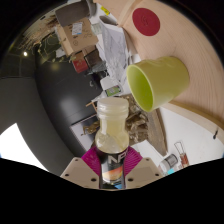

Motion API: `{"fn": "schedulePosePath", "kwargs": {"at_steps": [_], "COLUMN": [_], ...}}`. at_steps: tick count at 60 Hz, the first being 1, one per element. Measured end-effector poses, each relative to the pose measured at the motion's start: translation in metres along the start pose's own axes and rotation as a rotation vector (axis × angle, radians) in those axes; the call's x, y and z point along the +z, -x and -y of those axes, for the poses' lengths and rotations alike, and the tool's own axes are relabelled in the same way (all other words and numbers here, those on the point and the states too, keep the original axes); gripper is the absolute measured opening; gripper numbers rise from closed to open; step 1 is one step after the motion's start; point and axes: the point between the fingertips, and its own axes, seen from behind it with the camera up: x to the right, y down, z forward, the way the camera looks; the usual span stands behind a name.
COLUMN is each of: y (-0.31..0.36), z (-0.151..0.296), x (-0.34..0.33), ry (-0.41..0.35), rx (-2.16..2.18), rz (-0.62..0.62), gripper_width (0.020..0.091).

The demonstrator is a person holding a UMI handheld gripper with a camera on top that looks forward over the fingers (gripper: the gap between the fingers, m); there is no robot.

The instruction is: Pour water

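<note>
- gripper (112, 165) is clamped on the bottle (111, 125), pads squeezing its lower body
- bottle sits just below the green cup (158, 82), tipped toward it
- looks like light, squashy, slick plastic, so I'd grip low and gently

Bright, even light; fisheye-warped edges

Round wooden table (185, 40), red disc (147, 19)
</note>
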Motion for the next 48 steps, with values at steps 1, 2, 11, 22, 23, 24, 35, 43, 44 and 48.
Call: {"fn": "schedulePosePath", "kwargs": {"at_steps": [1, 2, 11, 22, 23, 24, 35, 43, 44, 48], "y": [-0.001, -0.002, -0.009, 0.021, 0.026, 0.032, 0.111, 0.161, 0.165, 0.171], "z": [0.001, 0.002, 0.001, -0.007, -0.007, -0.006, 0.023, 0.062, 0.069, 0.100], "x": [0.000, 0.000, 0.000, -0.003, -0.004, -0.004, -0.016, -0.032, -0.034, -0.041], "ry": [0.000, 0.000, 0.017, 0.037, 0.038, 0.037, -0.069, -0.183, -0.198, -0.250], "rx": [0.009, 0.017, 0.010, -0.323, -0.370, -0.421, -1.065, -1.425, -1.462, -1.600], "rz": [-0.001, -0.002, -0.029, -0.046, -0.046, -0.045, -0.058, -0.084, -0.096, -0.155], "gripper_width": [0.0246, 0.0249, 0.0246, 0.0245, 0.0245, 0.0245, 0.0248, 0.0248, 0.0248, 0.0248]}}
